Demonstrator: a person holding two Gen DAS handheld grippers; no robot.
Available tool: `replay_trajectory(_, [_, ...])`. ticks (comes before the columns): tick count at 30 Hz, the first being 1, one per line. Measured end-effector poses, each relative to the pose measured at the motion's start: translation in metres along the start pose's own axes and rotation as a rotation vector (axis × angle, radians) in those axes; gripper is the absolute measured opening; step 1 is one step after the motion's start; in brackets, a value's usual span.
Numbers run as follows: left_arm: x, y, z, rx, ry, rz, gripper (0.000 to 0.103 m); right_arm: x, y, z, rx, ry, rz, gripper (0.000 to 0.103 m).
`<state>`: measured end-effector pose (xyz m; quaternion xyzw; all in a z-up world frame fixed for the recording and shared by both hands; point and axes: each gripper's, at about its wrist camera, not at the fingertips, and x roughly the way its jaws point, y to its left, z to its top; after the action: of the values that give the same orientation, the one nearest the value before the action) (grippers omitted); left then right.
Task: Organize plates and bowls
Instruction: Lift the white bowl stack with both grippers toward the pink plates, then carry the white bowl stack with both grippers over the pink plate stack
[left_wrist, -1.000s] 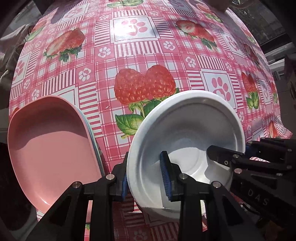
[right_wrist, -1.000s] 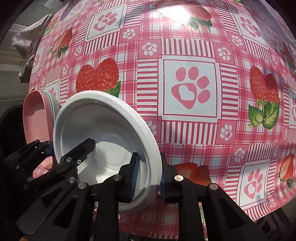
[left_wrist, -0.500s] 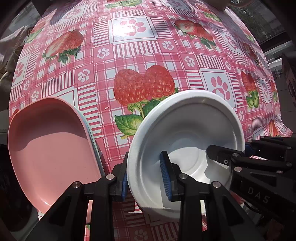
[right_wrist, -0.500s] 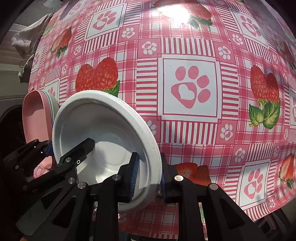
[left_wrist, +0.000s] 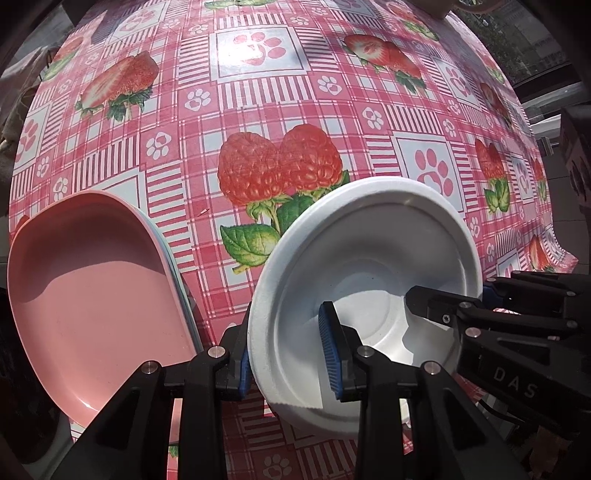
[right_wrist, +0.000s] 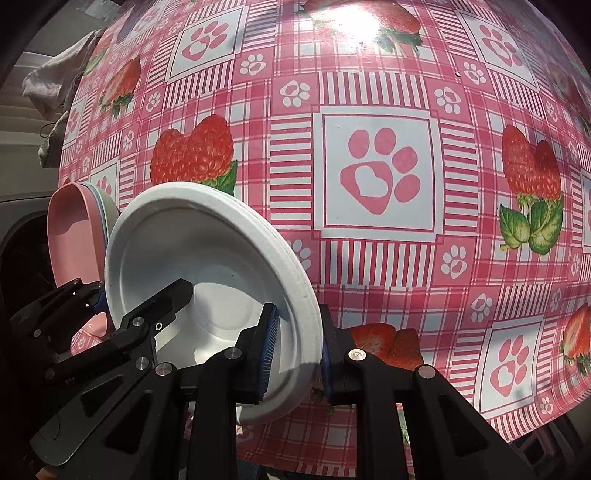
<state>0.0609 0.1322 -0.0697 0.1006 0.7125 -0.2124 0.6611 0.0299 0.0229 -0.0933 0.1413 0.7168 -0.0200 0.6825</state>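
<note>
Two grippers on one stack of white round foam plates (left_wrist: 369, 266), and nothing has shifted over the last second: same pose, same jaw gaps, plates in the same spot relative to both cameras. Reads as a hold or pause mid-transfer, not a release, so no progress on the sort yet

Left gripper (left_wrist: 288, 354): jaws part-way in, blue pads straddling the near-left rim, one outside, one inside the well. Outer pad sits against the rim; can't confirm the inner pad presses, but it looks clamped

Right gripper (right_wrist: 295, 343): jaws close together, pinching the opposite rim edge of the same stack, rim layers visible between the pads

Plates are held tilted above the pink checked strawberry-and-paw tablecloth (right_wrist: 369, 92), not resting flat on it. Stack of pink oval plastic dishes (left_wrist: 92, 280) sits just beside them at the table's left edge; likely the pile the whites get sorted next to
</note>
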Motion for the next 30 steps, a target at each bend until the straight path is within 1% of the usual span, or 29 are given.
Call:
replay_trajectory(2, [0.003, -0.006, 0.002, 0.0, 0.012, -0.011, 0.035, -0.001, -0.003, 0.0, 0.014, 0.007, 0.012, 0.021])
replay_trajectory(6, [0.001, -0.014, -0.006, 0.024, 0.04, -0.025, 0.035, -0.003, -0.01, -0.006, 0.033, 0.018, 0.011, 0.021])
replay_trajectory(11, [-0.006, -0.03, -0.009, 0.06, 0.037, -0.028, 0.035, -0.01, -0.02, -0.013, 0.057, 0.026, 0.01, 0.021])
replay_trajectory(15, [-0.017, -0.042, 0.0, 0.089, 0.01, -0.025, 0.035, -0.023, -0.028, -0.014, 0.07, 0.012, 0.004, 0.021])
replay_trajectory(21, [-0.037, -0.048, 0.008, 0.089, -0.042, -0.038, 0.035, -0.047, -0.037, -0.012, 0.086, -0.024, 0.01, 0.022])
replay_trajectory(25, [-0.044, -0.043, 0.012, 0.083, -0.071, -0.044, 0.035, -0.064, -0.042, -0.01, 0.08, -0.053, 0.01, 0.022])
replay_trajectory(29, [-0.056, -0.039, 0.009, 0.081, -0.095, -0.033, 0.035, -0.078, -0.04, -0.006, 0.07, -0.073, 0.009, 0.022])
replay_trajectory(30, [-0.059, -0.037, 0.009, 0.081, -0.101, -0.032, 0.035, -0.082, -0.043, -0.01, 0.064, -0.077, 0.009, 0.022])
